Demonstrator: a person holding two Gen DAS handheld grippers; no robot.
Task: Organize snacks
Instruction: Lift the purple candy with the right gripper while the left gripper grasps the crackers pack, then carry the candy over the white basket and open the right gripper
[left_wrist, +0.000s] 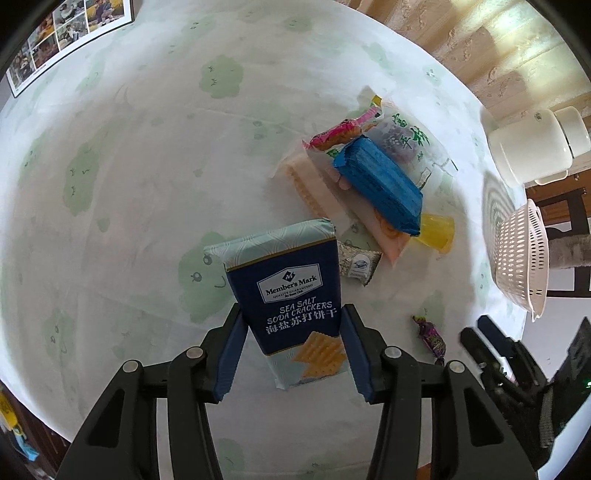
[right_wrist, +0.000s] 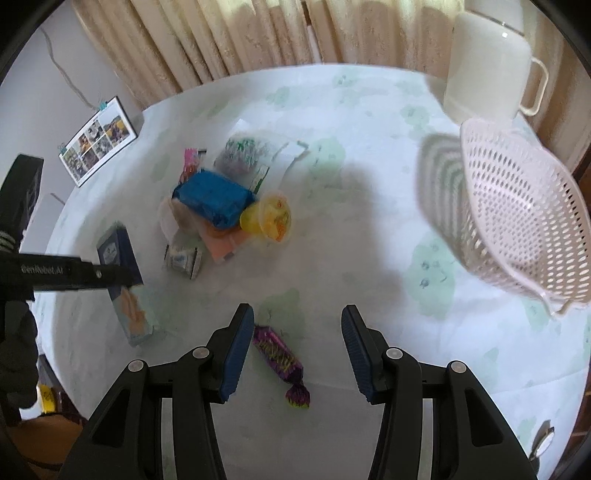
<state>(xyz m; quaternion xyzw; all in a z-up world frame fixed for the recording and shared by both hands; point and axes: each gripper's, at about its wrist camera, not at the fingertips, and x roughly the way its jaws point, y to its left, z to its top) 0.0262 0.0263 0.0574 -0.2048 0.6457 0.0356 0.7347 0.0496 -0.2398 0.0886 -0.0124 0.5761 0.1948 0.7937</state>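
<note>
Left tongs (left_wrist: 291, 332) clamp the crackers (left_wrist: 291, 295) by the long edges, lifted off the bench (left_wrist: 147, 147), likely bound for the basket (right_wrist: 517, 221). Right tongs (right_wrist: 297, 347) hang apart over a purple candy (right_wrist: 280, 358), seemingly lining up to take it.

We see a tabletop (right_wrist: 369, 229) covered in a white cloth with pale green prints. On it lies a heap of snacks (left_wrist: 369, 173) topped by a blue packet (right_wrist: 210, 199), with a yellow jelly cup (right_wrist: 269, 218) touching it. A purple candy (right_wrist: 280, 358) lies apart; a white jug (right_wrist: 480, 66) stands farther back.
</note>
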